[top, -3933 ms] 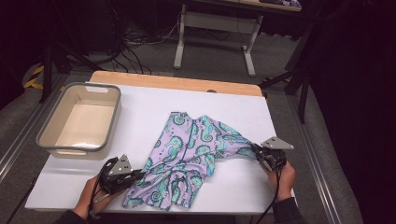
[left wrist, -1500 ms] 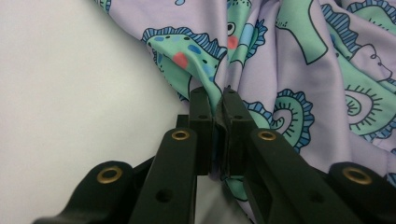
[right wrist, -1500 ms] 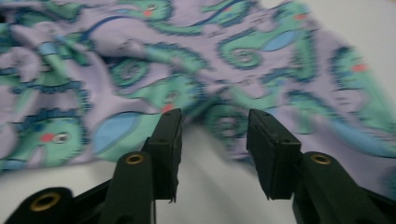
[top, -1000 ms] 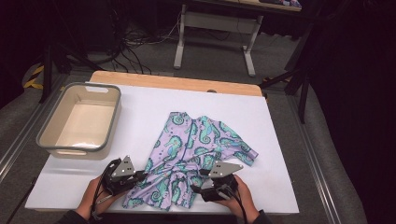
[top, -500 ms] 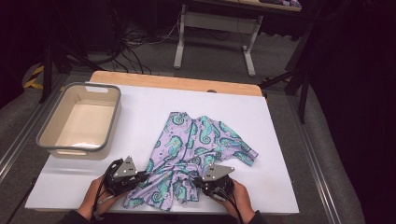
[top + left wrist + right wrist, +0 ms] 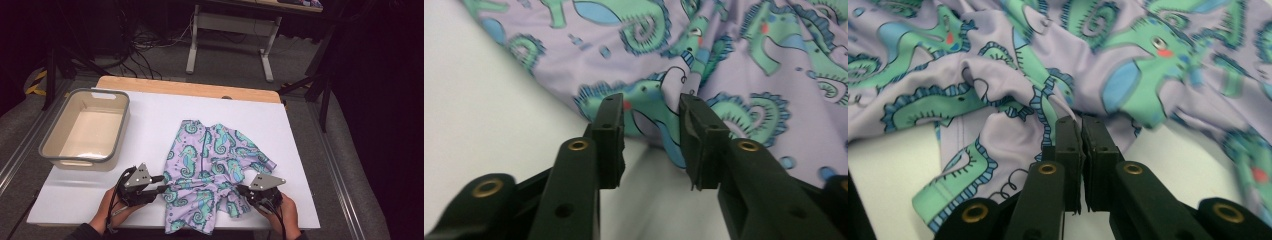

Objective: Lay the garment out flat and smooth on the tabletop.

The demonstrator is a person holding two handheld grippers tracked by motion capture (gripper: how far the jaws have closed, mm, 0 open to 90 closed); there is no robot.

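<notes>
A lilac child's garment (image 6: 210,155) printed with teal seahorses lies crumpled on the white table (image 6: 150,115). My left gripper (image 6: 162,183) sits at its lower left edge. Its jaws have just been opening and stand apart in the left gripper view (image 6: 649,125), with the garment's hem (image 6: 724,60) lying at their tips and neither pad pressing on it. My right gripper (image 6: 241,190) is at the lower right edge. In the right gripper view its jaws (image 6: 1079,125) are shut on a pinched fold of the garment (image 6: 998,65).
A grey-rimmed beige bin (image 6: 50,150) stands empty at the table's left. The table's wooden far edge (image 6: 190,89) and near edge bound the cloth. A metal desk frame (image 6: 230,40) and cables stand on the floor beyond.
My right gripper has moved to the right with the fold in its jaws, drawing the lower part of the garment wider. The left gripper stayed put and its jaws came apart.
</notes>
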